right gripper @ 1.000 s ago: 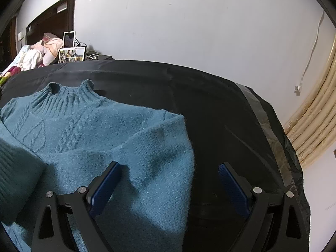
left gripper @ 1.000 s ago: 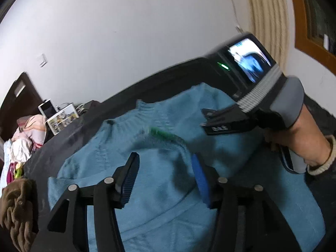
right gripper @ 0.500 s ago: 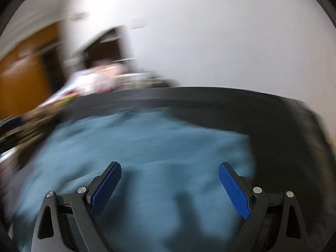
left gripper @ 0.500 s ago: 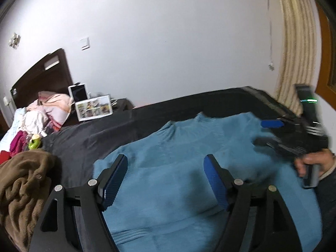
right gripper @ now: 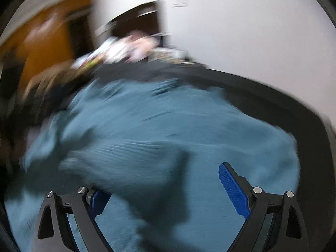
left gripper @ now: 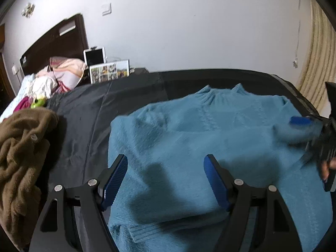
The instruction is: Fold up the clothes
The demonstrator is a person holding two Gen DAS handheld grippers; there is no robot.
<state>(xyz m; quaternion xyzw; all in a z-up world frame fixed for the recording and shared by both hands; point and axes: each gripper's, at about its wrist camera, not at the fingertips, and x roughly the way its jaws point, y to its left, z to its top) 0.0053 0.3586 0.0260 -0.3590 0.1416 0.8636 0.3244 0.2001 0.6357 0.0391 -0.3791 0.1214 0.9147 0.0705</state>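
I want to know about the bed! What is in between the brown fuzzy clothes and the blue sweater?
Only bare dark bedcover lies between the brown garment and the blue sweater, as the left wrist view shows.

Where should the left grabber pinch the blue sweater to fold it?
Probably the sweater's near-left bottom corner, by the ribbed hem, coming in from the left over the dark cover. That edge lies flat and free there, and the open left gripper hangs just above it.

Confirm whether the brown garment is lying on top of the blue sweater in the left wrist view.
No, the brown garment lies bunched to the left of the blue sweater, with a strip of black cover between them.
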